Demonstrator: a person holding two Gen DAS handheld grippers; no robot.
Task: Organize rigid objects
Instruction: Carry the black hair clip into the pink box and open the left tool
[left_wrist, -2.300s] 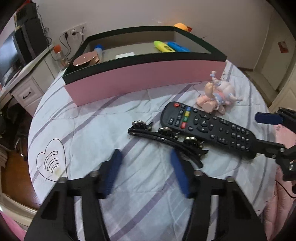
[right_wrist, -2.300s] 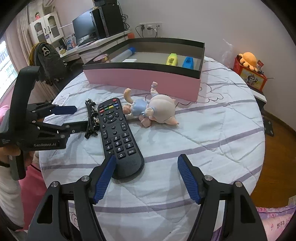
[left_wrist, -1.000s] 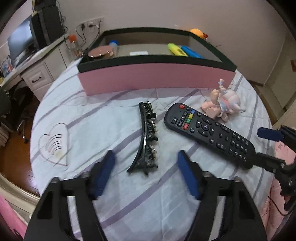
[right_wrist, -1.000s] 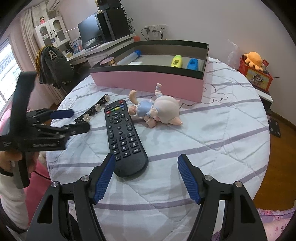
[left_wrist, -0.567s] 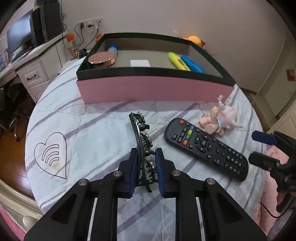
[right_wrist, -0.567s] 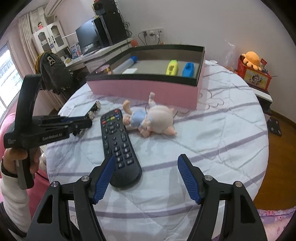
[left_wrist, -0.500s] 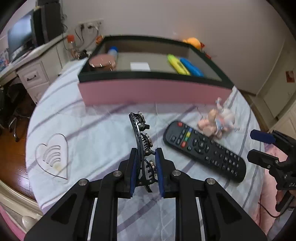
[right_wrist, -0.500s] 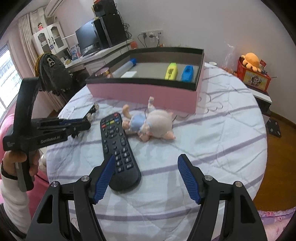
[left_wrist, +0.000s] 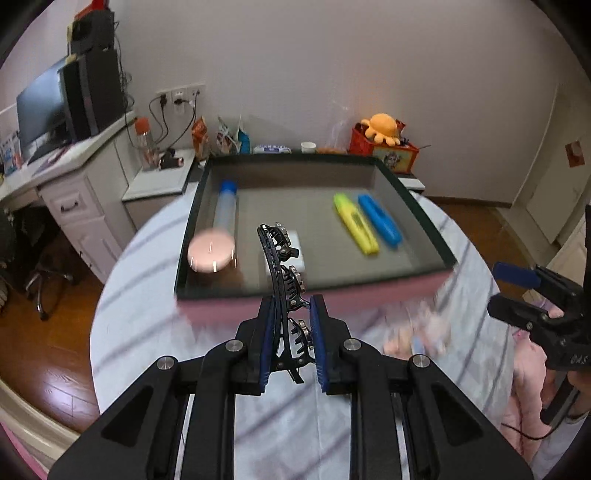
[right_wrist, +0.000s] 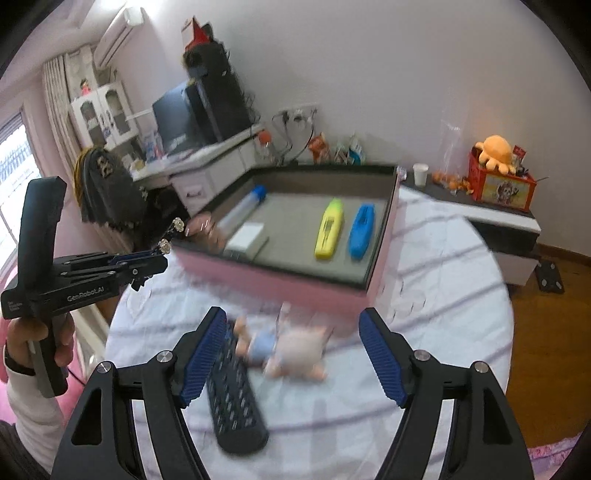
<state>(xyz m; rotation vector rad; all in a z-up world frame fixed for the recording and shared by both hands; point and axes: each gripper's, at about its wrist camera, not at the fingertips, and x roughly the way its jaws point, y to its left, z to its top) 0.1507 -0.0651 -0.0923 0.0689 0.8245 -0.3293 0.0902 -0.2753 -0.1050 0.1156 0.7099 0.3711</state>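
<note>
My left gripper (left_wrist: 293, 306) is shut on a black jewelled hair clip (left_wrist: 280, 266), held in the air just before the pink front wall of the open box (left_wrist: 369, 299). In the right wrist view the same clip (right_wrist: 170, 236) sticks out of that gripper (right_wrist: 155, 258) at the box's left corner. My right gripper (right_wrist: 292, 317) hovers over the table with its jaws opening and nothing pressed between them. Below it lie a black remote (right_wrist: 232, 398) and a baby doll (right_wrist: 295, 350).
The box holds a yellow highlighter (left_wrist: 356, 225), a blue one (left_wrist: 380, 219), a pink round case (left_wrist: 211, 254), a tube (left_wrist: 225, 208) and a white block (left_wrist: 295, 240). A striped cloth covers the round table (right_wrist: 443, 295). A desk and low cabinet stand behind.
My left gripper closed on the hair clip and lifted it off the table toward the box. The right gripper rose and moved closer to the doll, jaws a little wider.
</note>
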